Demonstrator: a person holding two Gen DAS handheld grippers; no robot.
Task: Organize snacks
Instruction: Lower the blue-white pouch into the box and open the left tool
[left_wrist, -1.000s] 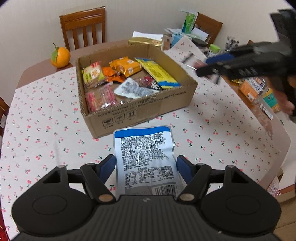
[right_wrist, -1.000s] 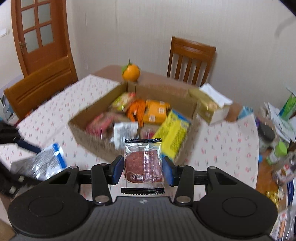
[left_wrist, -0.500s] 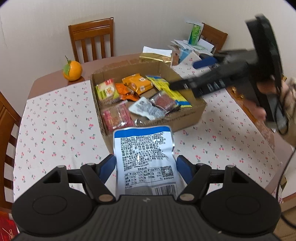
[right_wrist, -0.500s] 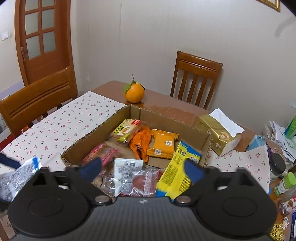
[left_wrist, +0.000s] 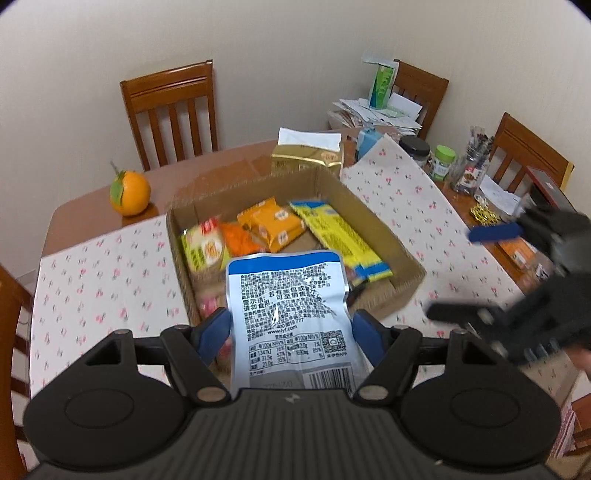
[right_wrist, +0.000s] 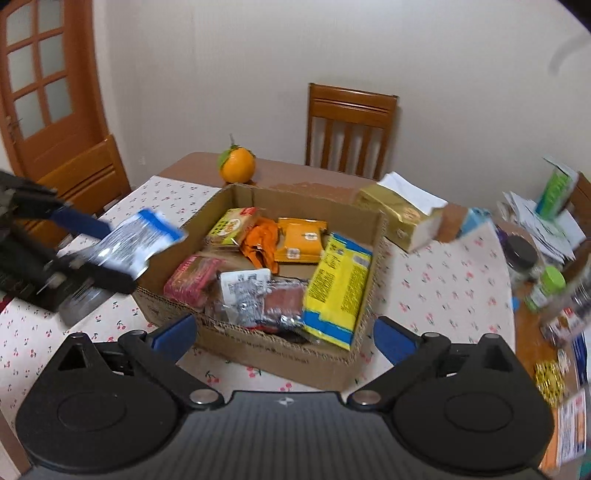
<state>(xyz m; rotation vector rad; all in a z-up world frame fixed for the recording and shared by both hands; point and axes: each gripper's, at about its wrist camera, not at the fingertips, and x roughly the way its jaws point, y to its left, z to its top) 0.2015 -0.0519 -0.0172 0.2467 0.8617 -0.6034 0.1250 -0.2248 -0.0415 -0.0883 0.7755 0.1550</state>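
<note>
Fingers (left_wrist: 218, 328) of the left gripper (left_wrist: 291, 332) clamp the blue-and-silver foil pouch (left_wrist: 288, 306) by its lower edges above the cardboard box (right_wrist: 273, 354), a light, floppy, slick thing best pinched near a seam, while the right gripper (right_wrist: 284, 334) hangs wide apart, empty.

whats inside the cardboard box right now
The cardboard box holds a yellow packet, orange packet, pink packet and clear meat pack; anything beneath them is hidden.
</note>
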